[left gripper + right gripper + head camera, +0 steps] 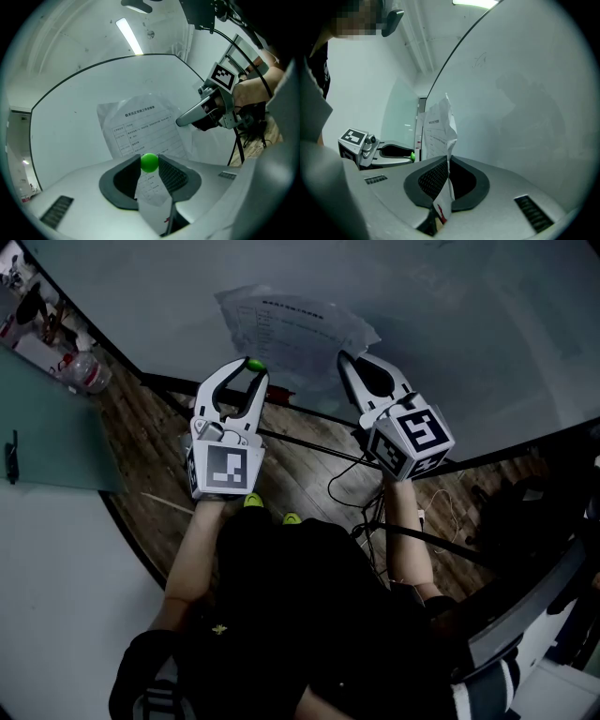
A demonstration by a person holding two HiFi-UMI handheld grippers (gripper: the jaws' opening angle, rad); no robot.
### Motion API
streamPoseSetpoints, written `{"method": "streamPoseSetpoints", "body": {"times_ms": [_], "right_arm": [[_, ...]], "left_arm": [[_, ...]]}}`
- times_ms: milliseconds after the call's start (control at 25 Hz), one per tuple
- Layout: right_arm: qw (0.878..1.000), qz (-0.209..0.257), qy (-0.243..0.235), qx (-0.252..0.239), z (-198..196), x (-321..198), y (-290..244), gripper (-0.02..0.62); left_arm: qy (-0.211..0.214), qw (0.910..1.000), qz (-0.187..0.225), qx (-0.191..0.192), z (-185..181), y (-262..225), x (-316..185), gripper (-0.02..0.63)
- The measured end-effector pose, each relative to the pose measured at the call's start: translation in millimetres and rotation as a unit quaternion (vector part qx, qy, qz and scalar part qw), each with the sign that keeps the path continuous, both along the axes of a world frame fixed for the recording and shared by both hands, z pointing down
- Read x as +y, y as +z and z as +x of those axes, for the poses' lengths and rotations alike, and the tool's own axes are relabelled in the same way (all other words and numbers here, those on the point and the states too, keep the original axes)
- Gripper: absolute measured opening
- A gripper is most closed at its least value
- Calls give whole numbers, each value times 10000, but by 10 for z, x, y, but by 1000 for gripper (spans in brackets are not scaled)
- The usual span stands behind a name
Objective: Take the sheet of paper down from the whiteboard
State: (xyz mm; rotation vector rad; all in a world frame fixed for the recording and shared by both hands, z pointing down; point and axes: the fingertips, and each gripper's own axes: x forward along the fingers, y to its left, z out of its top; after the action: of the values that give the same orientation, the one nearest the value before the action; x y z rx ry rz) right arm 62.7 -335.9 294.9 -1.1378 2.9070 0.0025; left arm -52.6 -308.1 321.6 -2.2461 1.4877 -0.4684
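A crumpled printed sheet of paper (291, 324) hangs against the whiteboard (450, 315). My left gripper (251, 367) is at the sheet's lower left and is shut on a small green magnet (254, 364). In the left gripper view the magnet (149, 162) sits between the jaw tips, and the paper (140, 126) runs down into the gap below it. My right gripper (349, 360) is shut on the sheet's lower right edge. The right gripper view shows the paper (438, 126) edge-on, pinched between the pads, standing off the whiteboard (525, 93).
A plastic bottle (86, 371) and clutter lie at the upper left beside a pale panel (47, 427). Black cables (347, 479) trail over the wooden floor under the board's lower rail (300, 442). The person's dark clothing fills the lower middle.
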Motion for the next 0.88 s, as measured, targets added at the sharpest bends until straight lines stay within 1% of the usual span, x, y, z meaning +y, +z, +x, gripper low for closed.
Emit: {"method": "streamPoseSetpoints", "body": {"times_ms": [280,720,880], "right_arm": [[9998,-146,-25,-97,-6,34,10,26],[9997,-180,106,-157,-94,389,59,26],[9997,-147,152,-129,-113,601,24,26]], "left_arm": [[62,9999,-91,34,13,43,33,126],[210,9997,-106,99,-113,72,372,126],[241,9995,-29,180,-164,8,570,124]]}}
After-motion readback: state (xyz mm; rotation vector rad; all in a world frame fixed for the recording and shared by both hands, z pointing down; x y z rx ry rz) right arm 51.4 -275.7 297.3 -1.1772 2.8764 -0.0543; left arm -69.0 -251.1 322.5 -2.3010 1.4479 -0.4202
